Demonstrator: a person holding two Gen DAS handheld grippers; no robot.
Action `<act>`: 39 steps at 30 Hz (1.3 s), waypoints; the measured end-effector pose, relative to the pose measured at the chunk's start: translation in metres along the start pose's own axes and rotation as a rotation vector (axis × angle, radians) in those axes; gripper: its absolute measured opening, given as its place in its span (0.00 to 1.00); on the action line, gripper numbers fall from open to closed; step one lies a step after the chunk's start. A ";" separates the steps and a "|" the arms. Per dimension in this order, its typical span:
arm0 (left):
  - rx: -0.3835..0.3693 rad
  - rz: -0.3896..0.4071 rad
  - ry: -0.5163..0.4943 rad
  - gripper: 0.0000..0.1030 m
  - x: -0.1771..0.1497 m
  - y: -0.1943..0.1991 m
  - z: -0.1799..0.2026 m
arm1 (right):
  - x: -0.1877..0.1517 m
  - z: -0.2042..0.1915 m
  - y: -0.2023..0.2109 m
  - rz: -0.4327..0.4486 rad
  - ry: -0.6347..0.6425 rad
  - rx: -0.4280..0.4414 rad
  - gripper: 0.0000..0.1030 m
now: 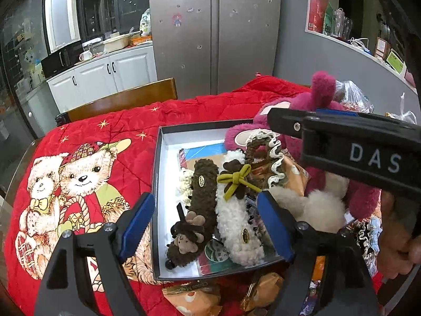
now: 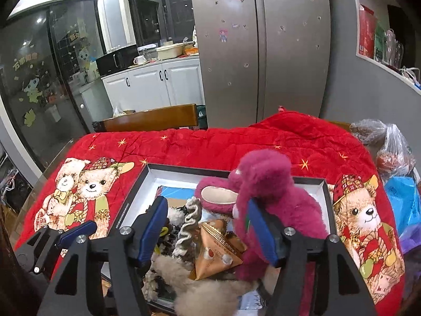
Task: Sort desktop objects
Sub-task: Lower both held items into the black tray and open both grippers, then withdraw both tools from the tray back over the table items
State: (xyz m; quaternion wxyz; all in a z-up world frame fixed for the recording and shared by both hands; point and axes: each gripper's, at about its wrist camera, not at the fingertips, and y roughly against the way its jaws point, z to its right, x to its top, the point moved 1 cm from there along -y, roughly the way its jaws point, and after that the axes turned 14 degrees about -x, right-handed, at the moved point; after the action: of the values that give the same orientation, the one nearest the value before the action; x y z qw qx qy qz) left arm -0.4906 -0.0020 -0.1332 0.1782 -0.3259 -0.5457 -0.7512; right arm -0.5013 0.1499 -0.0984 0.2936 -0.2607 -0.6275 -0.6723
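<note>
— Box (image 1: 160,184) is sitting on the red bear quilt (image 1: 105,137), crammed: brown hair clip (image 1: 202,192), white fluffy clip (image 1: 236,226), pink plush bear (image 2: 273,184) crowding the right side.
— Grippers?
— Left gripper (image 1: 208,221) is hovering spread wide, empty; right gripper (image 2: 210,226) is gaping too, one finger (image 2: 260,234) touching the bear.

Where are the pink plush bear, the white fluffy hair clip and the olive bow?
pink plush bear (image 2: 276,184), right wrist view, on the back of its head.
white fluffy hair clip (image 1: 234,218), left wrist view, on the middle of its fleecy body.
olive bow (image 1: 236,179), left wrist view, on its knot.
</note>
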 end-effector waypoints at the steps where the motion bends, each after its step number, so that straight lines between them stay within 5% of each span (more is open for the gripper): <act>1: 0.000 -0.004 0.000 0.79 0.000 0.000 0.000 | 0.000 -0.001 0.000 -0.001 0.001 0.001 0.64; 13: 0.029 0.027 0.019 0.82 0.007 0.033 -0.004 | 0.006 0.001 0.036 0.082 0.071 -0.019 0.69; 24: 0.051 0.127 0.007 0.92 0.006 0.136 0.010 | 0.009 0.039 0.118 0.165 0.002 -0.038 0.78; 31: 0.038 0.177 -0.044 0.95 -0.021 0.197 0.037 | -0.010 0.061 0.168 0.213 0.001 -0.130 0.80; 39: -0.013 0.105 0.023 0.98 -0.098 0.203 0.037 | -0.063 0.082 0.199 0.217 -0.008 -0.214 0.80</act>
State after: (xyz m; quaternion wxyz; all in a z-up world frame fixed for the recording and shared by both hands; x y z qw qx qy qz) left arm -0.2819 -0.0454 -0.0505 0.2213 -0.3467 -0.5209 -0.7480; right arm -0.3158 0.2284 -0.0003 0.3327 -0.3595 -0.5216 -0.6986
